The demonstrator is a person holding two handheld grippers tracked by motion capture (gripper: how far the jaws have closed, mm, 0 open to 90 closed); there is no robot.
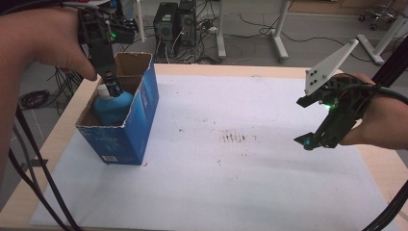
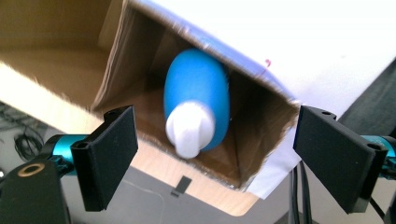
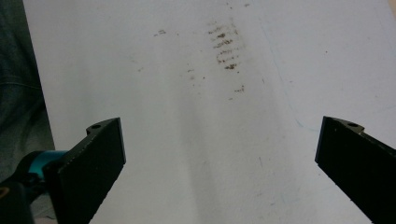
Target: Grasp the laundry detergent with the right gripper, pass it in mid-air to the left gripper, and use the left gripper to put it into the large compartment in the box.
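A blue bottle point(image 1: 114, 107) with a white cap point(image 1: 104, 89) stands inside an open blue cardboard box point(image 1: 139, 113) at the table's left. My left gripper point(image 1: 109, 81) hangs just above the cap, pointing down. In the left gripper view the bottle point(image 2: 198, 93) and its cap point(image 2: 189, 128) lie below and between the jaws, which stand wide apart and clear of the left gripper point(image 2: 215, 154); nothing is held. My right gripper point(image 1: 312, 139) hovers open over the white sheet at the right, and the right gripper point(image 3: 219, 163) has only bare sheet between its jaws.
A white sheet point(image 1: 231, 163) covers the wooden table point(image 1: 202, 69), with brown smudges point(image 1: 233, 137) near its middle. The box's brown flap point(image 2: 51, 60) is folded open. Computer towers point(image 1: 175, 24) and cables lie on the floor beyond the far edge.
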